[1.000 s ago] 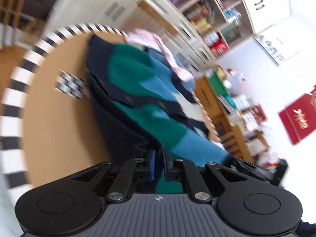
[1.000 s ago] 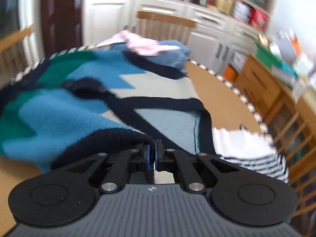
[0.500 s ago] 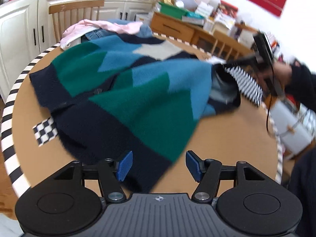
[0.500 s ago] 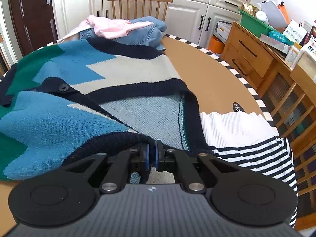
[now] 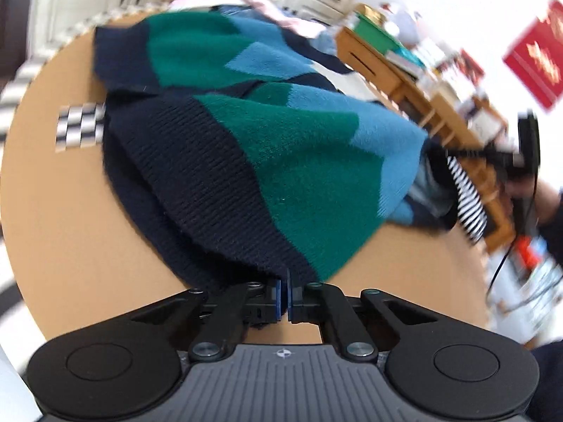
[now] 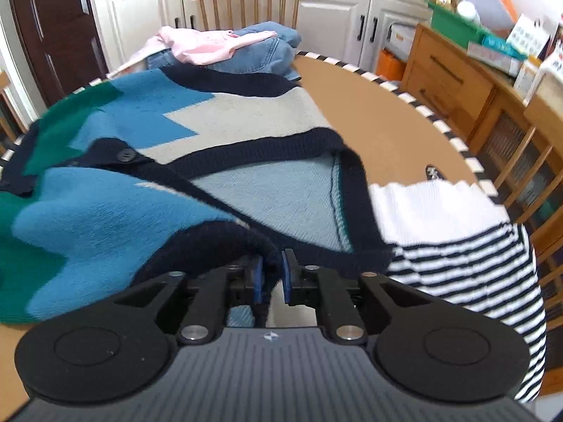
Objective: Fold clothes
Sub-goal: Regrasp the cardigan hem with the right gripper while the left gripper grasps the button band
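A knit cardigan [image 5: 281, 147] in navy, green, blue and cream lies on the round brown table [image 5: 70, 218]. My left gripper [image 5: 284, 297] is shut on its navy hem at the near edge. In the right wrist view the cardigan [image 6: 147, 161] spreads ahead, and my right gripper [image 6: 270, 277] is pinched on its navy edge, jaws slightly apart around the thick knit. The right gripper also shows far right in the left wrist view [image 5: 524, 154].
A black-and-white striped top [image 6: 457, 239] lies at the table's right edge. Pink and denim clothes [image 6: 225, 49] are piled at the far side by a wooden chair [image 6: 246, 0]. A checkered marker [image 5: 81, 126] sits on the table. Wooden cabinets [image 6: 457, 81] stand right.
My left gripper, open half a second ago, has shut on the navy hem. My right gripper stays on the cardigan edge, its jaws a little wider.
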### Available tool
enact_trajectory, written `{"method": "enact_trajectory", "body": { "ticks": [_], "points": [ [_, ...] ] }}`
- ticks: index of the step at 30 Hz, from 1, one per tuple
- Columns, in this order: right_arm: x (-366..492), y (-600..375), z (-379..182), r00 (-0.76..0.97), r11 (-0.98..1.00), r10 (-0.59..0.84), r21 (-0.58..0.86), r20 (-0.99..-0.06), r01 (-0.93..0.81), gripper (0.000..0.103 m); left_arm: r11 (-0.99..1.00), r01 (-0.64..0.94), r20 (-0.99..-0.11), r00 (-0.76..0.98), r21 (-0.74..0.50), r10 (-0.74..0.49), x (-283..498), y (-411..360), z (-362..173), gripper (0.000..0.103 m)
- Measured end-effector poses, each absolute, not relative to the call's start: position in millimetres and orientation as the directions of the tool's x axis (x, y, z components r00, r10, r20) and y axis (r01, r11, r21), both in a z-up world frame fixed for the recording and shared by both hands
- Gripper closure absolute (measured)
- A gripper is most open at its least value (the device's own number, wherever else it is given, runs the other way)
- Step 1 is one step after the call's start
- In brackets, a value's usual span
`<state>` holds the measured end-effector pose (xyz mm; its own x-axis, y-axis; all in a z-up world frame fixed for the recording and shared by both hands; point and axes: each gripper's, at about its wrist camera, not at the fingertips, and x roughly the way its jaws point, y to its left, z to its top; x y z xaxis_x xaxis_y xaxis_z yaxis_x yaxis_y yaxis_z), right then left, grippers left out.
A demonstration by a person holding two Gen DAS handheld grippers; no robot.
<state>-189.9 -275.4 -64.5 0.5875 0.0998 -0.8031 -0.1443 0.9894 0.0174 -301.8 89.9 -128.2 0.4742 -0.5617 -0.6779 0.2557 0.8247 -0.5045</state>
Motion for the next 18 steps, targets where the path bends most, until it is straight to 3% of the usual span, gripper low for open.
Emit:
{"method": "enact_trajectory", "body": {
  "ticks": [2,6,9,10,13,18],
  "points": [
    [-204,-278,-58,0.596,0.990,0.097,0.013,-0.797,-0.143,0.051,0.789,0.194,-0.629,0.507,-0.584,-0.590,-311,105,-123,0.100],
    [-250,-273,-70,0.611,0.986,0.014,-0.089,-0.792,-0.138,0.049,0.683,0.077,-0.526,0.577,-0.727,-0.625,-329,136,-114,0.100],
    [-275,-258,-100,0.641,0.957,-0.104,-0.251,-0.760,-0.142,0.049,0.577,-0.002,-0.447,0.634,-0.817,-0.631,-342,159,-107,0.100],
    [-279,-255,-110,0.646,0.947,-0.129,-0.287,-0.752,-0.144,0.055,0.537,-0.025,-0.421,0.653,-0.843,-0.629,-346,167,-104,0.100],
    [-286,-262,-105,0.664,0.953,-0.128,-0.277,-0.737,-0.123,0.093,0.498,-0.041,-0.382,0.697,-0.866,-0.607,-358,181,-94,0.100],
    [-310,-279,-61,0.730,0.940,-0.096,-0.304,-0.676,-0.158,0.095,0.498,-0.056,-0.376,0.729,-0.865,-0.571,-388,200,-79,0.103]
  ]
}}
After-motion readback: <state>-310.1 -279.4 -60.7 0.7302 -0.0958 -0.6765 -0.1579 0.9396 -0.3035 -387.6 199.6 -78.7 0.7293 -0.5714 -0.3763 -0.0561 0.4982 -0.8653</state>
